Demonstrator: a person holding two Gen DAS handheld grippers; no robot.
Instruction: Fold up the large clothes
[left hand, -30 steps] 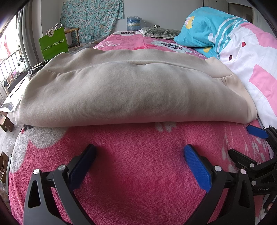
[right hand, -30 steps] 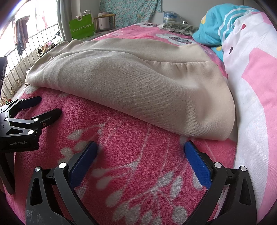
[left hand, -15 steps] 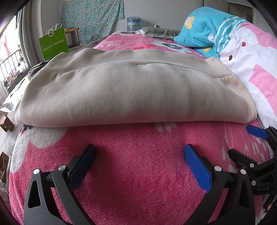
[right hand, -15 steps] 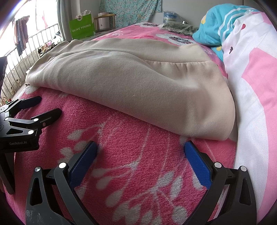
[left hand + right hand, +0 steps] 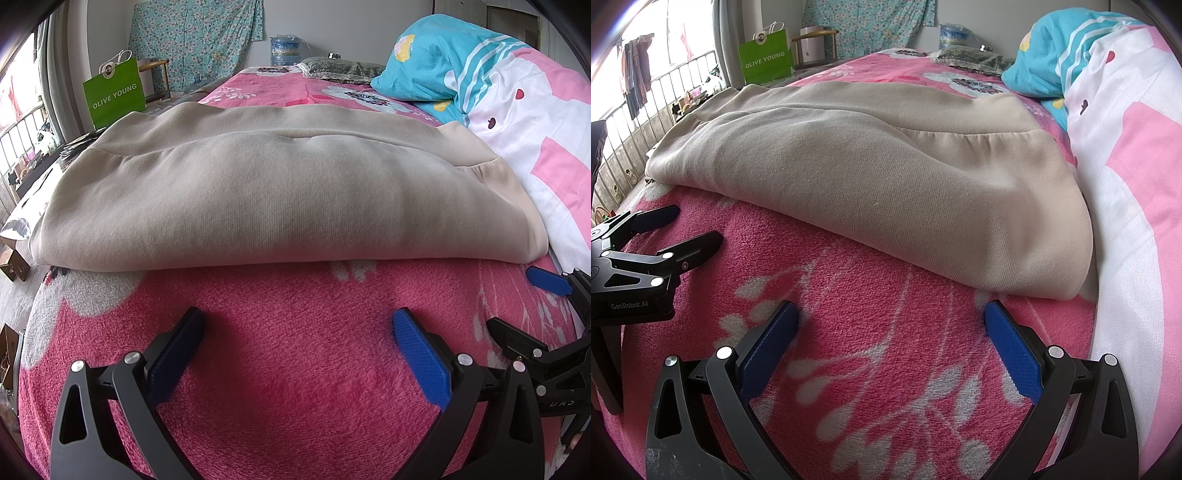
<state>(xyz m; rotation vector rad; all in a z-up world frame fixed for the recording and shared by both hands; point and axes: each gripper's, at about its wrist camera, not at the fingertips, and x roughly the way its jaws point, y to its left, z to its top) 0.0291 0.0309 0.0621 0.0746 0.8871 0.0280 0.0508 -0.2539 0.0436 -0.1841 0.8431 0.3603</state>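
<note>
Pink floral bed blanket (image 5: 295, 369) carries a folded beige garment (image 5: 280, 199), lying just beyond both tongs. Left tongs (image 5: 295, 350) and right tongs (image 5: 890, 343) stand spread wide, empty, resting near the garment's near edge.

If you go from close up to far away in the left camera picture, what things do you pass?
Left gripper → pink fleece blanket → folded beige garment → dark patterned pillow → water jug by the wall.

Left gripper (image 5: 298, 334) low, level, jaws spread wide, holding nothing; right gripper (image 5: 891, 328) just beside it, likewise spread, holding nothing.
</note>
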